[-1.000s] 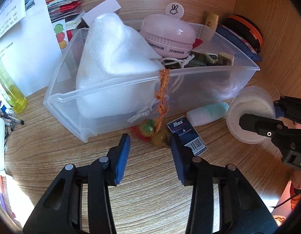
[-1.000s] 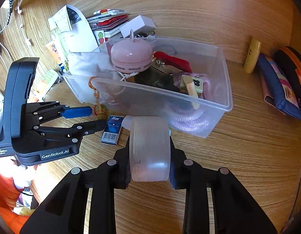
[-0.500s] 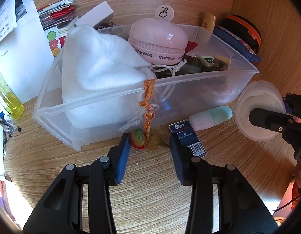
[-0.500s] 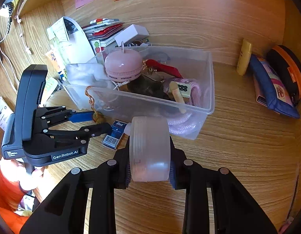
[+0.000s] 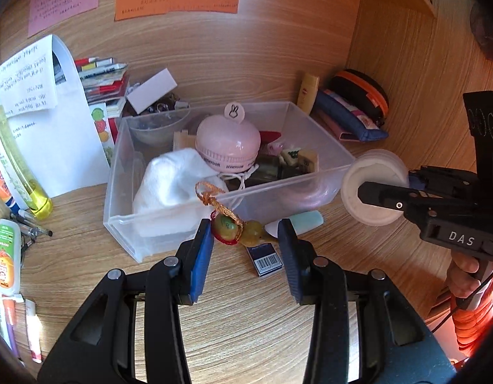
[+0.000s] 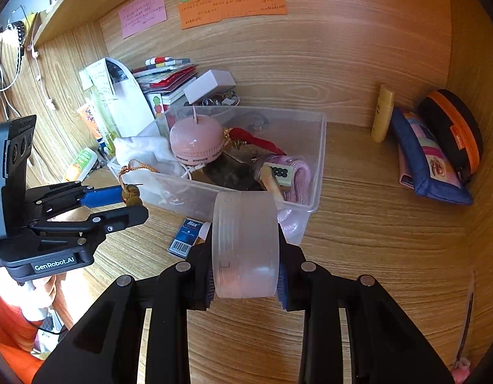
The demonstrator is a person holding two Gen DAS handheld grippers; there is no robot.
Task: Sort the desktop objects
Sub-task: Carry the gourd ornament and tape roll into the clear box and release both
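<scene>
Both wrist views look steeply down, close — sharing the clear bin [image 5: 125, 172] [image 6: 316, 160].

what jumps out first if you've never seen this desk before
The clear bin mid-desk, crammed with a pink round gadget and a white pouch. At its front, the left gripper holds a beaded charm on an orange cord, and the right gripper clamps a frosted jar.
</scene>
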